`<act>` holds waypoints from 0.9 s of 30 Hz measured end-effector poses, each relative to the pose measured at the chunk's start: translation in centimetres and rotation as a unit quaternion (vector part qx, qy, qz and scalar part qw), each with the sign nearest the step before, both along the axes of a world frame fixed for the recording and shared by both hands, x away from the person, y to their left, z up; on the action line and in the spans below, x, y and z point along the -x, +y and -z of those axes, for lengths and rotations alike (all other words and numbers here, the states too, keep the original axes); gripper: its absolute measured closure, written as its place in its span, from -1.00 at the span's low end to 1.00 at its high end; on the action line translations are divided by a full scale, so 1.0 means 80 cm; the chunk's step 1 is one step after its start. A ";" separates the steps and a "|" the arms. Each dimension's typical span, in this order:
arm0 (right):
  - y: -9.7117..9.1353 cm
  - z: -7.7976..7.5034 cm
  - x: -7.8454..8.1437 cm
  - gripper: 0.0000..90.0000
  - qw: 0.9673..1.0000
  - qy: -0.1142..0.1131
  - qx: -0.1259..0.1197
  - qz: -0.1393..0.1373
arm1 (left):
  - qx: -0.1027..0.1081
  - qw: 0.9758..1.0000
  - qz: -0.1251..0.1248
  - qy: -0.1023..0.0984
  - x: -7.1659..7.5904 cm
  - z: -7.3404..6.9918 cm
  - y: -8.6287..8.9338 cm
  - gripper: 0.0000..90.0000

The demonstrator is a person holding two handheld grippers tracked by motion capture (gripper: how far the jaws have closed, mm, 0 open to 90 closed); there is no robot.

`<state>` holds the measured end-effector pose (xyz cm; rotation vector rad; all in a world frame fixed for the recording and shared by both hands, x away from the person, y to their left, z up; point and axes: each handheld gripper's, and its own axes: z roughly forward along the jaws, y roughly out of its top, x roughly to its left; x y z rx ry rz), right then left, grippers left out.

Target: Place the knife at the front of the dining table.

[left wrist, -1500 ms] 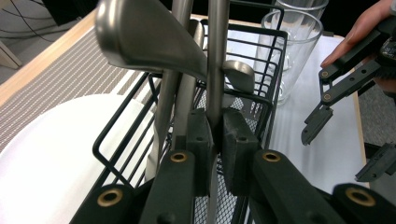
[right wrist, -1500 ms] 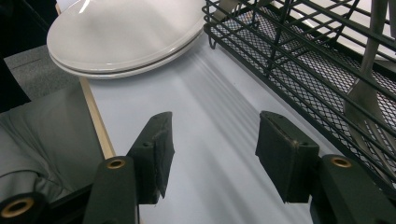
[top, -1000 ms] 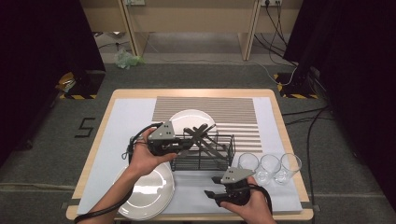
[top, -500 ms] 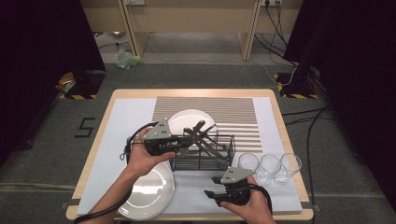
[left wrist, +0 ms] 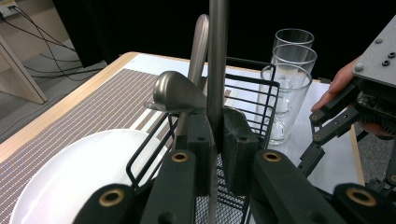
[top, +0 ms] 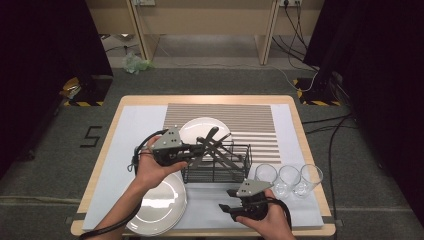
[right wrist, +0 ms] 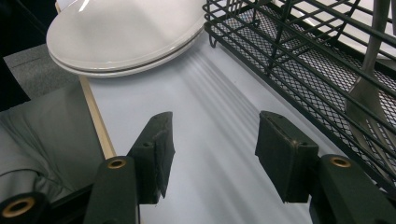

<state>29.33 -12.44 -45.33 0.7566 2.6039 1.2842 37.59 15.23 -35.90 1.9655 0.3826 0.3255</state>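
Nearest us, our right gripper [top: 231, 209] hangs released over the bare mat, while our left gripper [left wrist: 215, 135] is clenched on one metal utensil handle [left wrist: 217, 56] standing in the black wire basket [top: 216, 165] at mid-table. We judge the work half done: that utensil is not yet out, and a spoon [left wrist: 180, 91] and fork [right wrist: 373, 100] wait beside it. We count two white plates, one basket, three glasses [top: 288, 178].

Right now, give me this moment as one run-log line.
left tool: shut on utensil handle over wire basket | right tool: open, nothing between, over mat | glasses: beside basket
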 end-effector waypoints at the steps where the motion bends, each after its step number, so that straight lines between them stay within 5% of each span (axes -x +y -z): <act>1: 0.000 0.000 0.000 0.03 1.000 0.000 0.000 0.000 | 0.000 1.000 0.001 0.001 0.000 0.000 0.000 0.83; 27: 0.000 0.001 0.000 0.03 1.000 0.002 0.001 0.000 | 0.039 0.999 0.003 0.000 -0.002 -0.014 0.004 0.83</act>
